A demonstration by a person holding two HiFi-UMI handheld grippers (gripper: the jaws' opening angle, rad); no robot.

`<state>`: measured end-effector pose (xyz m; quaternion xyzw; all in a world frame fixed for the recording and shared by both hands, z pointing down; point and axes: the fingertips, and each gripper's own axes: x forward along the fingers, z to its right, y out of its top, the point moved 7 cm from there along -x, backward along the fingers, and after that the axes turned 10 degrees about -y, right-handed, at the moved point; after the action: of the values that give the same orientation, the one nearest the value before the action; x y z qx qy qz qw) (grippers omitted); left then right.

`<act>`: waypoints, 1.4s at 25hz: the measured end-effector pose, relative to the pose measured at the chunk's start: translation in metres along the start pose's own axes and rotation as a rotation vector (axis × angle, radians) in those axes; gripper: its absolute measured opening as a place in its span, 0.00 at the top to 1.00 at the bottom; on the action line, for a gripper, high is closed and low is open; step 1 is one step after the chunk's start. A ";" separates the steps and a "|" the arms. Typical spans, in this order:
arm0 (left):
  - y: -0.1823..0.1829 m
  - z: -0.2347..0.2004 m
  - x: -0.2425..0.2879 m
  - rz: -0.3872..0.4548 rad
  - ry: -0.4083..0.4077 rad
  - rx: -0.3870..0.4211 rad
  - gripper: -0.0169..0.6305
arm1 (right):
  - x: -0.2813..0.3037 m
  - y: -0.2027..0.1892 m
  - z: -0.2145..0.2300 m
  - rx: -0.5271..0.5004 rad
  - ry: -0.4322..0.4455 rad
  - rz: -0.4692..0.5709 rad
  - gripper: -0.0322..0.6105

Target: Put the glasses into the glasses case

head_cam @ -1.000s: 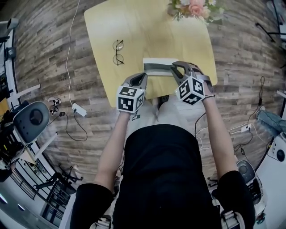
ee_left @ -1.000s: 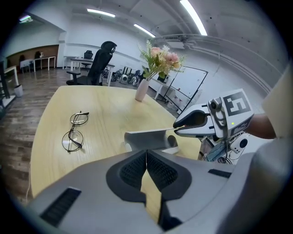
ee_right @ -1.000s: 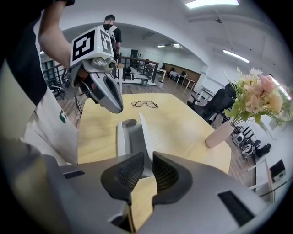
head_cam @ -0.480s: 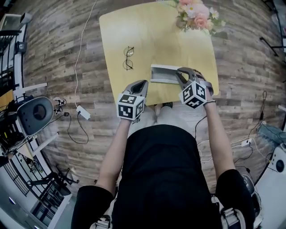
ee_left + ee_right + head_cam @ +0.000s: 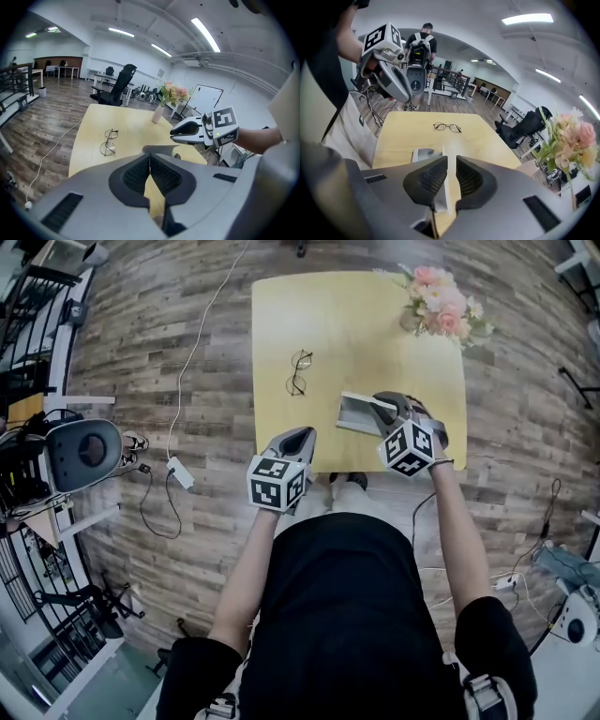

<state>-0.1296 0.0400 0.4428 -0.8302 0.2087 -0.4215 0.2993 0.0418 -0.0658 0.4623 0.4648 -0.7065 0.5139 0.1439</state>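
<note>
The glasses case [image 5: 354, 416] is held by its lid in the right gripper [image 5: 381, 403]. The left gripper [image 5: 301, 433] is closed and empty. Next, it must be opened and the glasses [image 5: 299, 372] grasped.

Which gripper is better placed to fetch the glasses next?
Left, most likely. The left gripper is empty with its jaws together, and it is on the same side as the glasses. The right gripper is occupied, clamped on the flap of the glasses case.
</note>
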 end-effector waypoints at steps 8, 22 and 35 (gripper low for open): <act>-0.003 -0.007 -0.035 0.103 0.073 -0.069 0.94 | 0.035 0.056 -0.002 -0.178 0.079 0.099 0.84; -0.015 -0.045 -0.061 0.184 0.146 -0.176 0.94 | 0.112 0.118 -0.009 -0.474 0.200 0.143 0.84; -0.032 -0.079 -0.074 0.202 0.164 -0.252 0.94 | 0.189 0.133 -0.036 -0.850 0.285 0.111 0.83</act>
<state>-0.2336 0.0824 0.4584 -0.7987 0.3657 -0.4264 0.2158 -0.1747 -0.1256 0.5273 0.2506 -0.8518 0.2439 0.3900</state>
